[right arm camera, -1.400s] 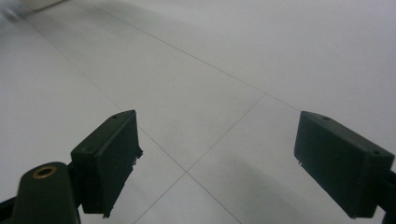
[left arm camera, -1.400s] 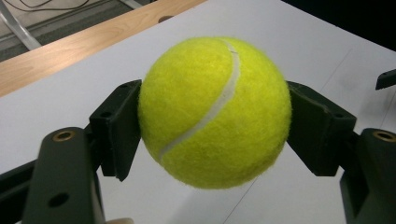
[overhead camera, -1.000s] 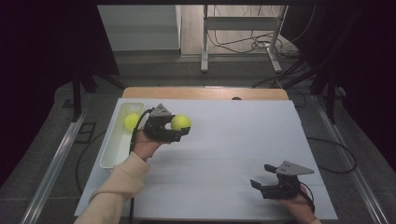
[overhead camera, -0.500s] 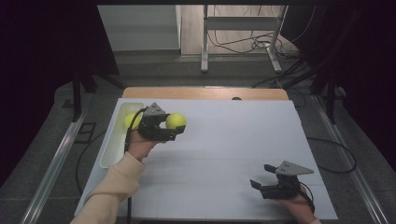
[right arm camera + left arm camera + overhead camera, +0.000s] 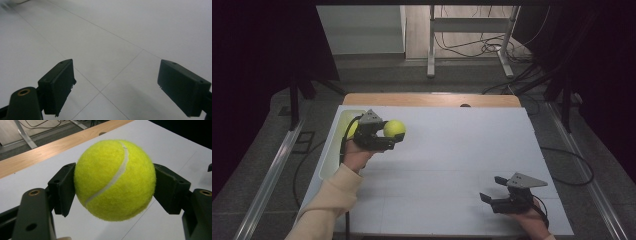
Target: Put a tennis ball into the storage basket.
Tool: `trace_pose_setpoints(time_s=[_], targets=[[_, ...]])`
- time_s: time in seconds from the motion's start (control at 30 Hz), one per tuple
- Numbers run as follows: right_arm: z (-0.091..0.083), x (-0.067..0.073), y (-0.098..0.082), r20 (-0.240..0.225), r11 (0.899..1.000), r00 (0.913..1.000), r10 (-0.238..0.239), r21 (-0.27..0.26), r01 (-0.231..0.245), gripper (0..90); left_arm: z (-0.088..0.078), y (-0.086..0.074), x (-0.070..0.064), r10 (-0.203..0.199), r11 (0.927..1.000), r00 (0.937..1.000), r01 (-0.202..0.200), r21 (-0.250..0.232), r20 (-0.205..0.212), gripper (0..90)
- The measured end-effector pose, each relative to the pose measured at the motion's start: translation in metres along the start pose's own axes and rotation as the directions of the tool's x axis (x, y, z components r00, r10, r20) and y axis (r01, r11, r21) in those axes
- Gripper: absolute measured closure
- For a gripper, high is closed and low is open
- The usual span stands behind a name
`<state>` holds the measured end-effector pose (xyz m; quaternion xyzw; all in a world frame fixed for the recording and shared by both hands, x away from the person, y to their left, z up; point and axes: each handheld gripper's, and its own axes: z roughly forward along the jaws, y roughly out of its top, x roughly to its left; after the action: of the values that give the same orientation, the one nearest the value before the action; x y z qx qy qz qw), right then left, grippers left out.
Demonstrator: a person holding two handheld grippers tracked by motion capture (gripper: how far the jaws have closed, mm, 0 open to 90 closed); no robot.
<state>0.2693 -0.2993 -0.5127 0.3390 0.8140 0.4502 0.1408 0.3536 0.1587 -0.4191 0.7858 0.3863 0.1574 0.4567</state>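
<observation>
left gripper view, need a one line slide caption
Left gripper shut on a yellow tennis ball, held above the white table.

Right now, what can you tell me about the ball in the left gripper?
The ball is a yellow-green tennis ball with fuzzy felt and a curved white seam across its front. The left gripper holds it clear of the white table, one black pad pressing on each side. In the high view it sits at the table's left, beside the pale bin. It looks intact and round.
</observation>
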Motion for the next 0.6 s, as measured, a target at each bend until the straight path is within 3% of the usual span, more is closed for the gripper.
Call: trace_pose_setpoints(time_s=[0.6], targets=[[0.0,0.0,0.0,0.003,1.0,1.0,-0.001,0.002,0.001,14.5,-0.011,-0.002,0.008,-0.017,0.9998,0.9995,0.016,-0.015,-0.026,26.1]])
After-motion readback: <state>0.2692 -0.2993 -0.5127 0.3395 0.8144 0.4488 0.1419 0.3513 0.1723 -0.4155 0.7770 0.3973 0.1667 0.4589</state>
